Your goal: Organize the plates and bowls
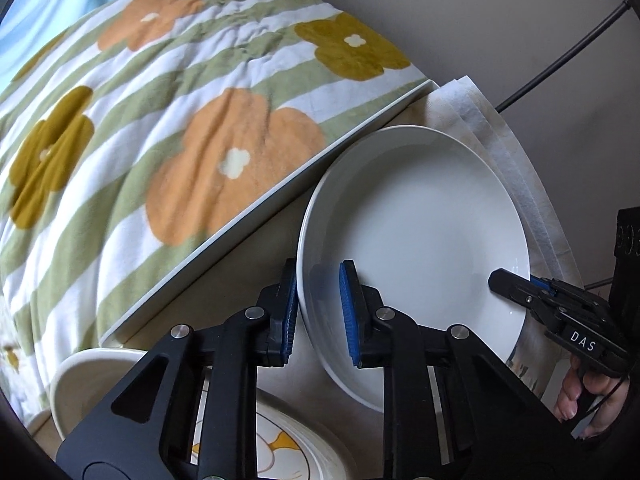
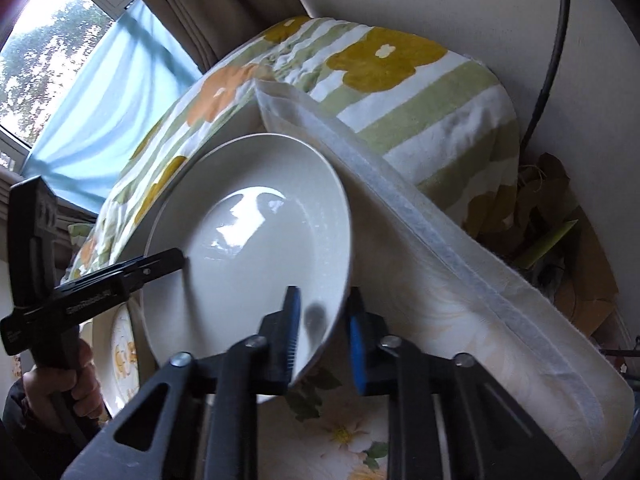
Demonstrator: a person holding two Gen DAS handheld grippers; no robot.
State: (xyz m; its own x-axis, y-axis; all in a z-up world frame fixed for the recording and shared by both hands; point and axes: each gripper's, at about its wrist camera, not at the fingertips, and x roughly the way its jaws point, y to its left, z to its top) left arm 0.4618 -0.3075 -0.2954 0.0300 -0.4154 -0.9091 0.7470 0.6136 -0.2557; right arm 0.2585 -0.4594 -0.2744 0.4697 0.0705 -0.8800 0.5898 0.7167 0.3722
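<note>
left tool [image 1: 318,312] | pinching white plate [image 1: 420,232] rim | right tool [image 2: 322,336] likewise | plate underside hidden

My left gripper [image 1: 318,312] is matte black, with two angular arms that carry triangular cut-outs and round silver pivot screws; its fingers [image 1: 347,312] end in ribbed blue pads. My right gripper [image 2: 322,340] is the same build: black arms, silver screws, blue pads. From the left wrist view, at three o'clock, its body bears a small black label reading DAS in white letters. In the right wrist view, at eight o'clock, my left hand [image 2: 60,388] shows a dark sleeve
</note>
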